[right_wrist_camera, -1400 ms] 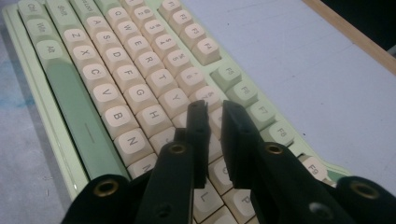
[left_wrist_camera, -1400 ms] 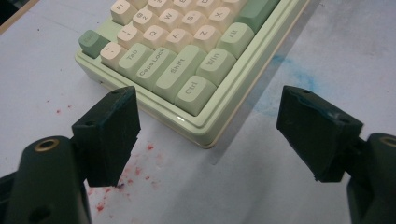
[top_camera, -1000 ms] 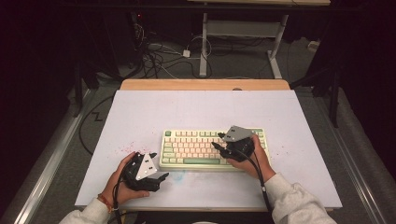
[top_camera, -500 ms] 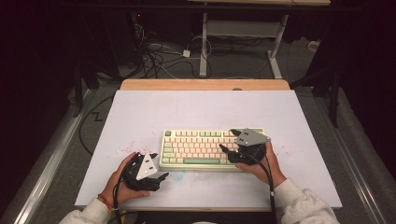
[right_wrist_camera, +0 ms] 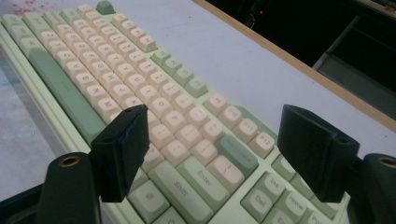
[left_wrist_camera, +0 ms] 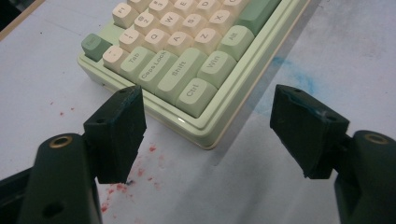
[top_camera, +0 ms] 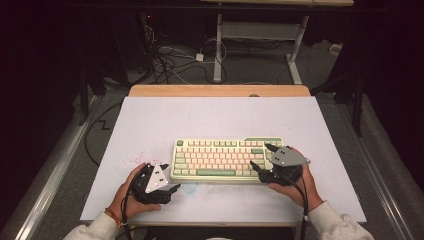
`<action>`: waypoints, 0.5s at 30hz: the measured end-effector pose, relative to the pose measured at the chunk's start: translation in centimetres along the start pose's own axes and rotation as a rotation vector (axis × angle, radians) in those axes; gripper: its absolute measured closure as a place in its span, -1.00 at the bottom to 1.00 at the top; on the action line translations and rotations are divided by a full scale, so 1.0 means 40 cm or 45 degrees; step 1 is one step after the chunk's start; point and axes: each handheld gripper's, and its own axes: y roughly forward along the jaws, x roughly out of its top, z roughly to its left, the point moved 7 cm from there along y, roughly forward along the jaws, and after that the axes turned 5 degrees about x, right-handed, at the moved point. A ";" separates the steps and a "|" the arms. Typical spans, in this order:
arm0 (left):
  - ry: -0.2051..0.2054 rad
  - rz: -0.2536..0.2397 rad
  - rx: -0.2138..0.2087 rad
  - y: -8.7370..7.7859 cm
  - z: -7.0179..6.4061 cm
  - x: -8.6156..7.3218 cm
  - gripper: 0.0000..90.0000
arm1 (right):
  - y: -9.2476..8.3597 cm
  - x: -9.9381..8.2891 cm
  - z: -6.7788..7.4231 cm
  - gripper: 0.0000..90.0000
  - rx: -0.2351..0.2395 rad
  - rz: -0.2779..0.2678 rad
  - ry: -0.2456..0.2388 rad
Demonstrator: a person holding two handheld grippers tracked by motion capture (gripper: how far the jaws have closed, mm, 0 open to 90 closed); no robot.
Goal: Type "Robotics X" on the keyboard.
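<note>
Both grippers flank a keyboard on the desk: right gripper, jaws just opened and empty, over its right-end keys; left gripper, jaws apart though easing in, near its left corner — next move prob. closing on both ends.

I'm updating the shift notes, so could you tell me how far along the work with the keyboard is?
Done: the keyboard lies flat and square on the white table. In hand: the right gripper, jaws just opened wide with nothing between them, hovers over the Enter and Shift end; the left gripper waits open beside the Ctrl corner, apart from it. Left: neither grips the keyboard, so any lift or move seems yet to start.
</note>
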 end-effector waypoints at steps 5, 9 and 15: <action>-0.032 -0.015 0.007 -0.004 0.004 0.004 -0.35 | -0.022 -0.027 0.004 -0.47 -0.013 0.001 0.011; -0.053 -0.015 -0.023 -0.007 0.004 0.007 -0.14 | -0.036 -0.049 0.009 -0.47 -0.023 0.008 0.021; -0.088 -0.022 -0.052 -0.013 0.013 0.012 0.19 | -0.052 -0.077 0.014 -0.47 -0.048 0.025 0.009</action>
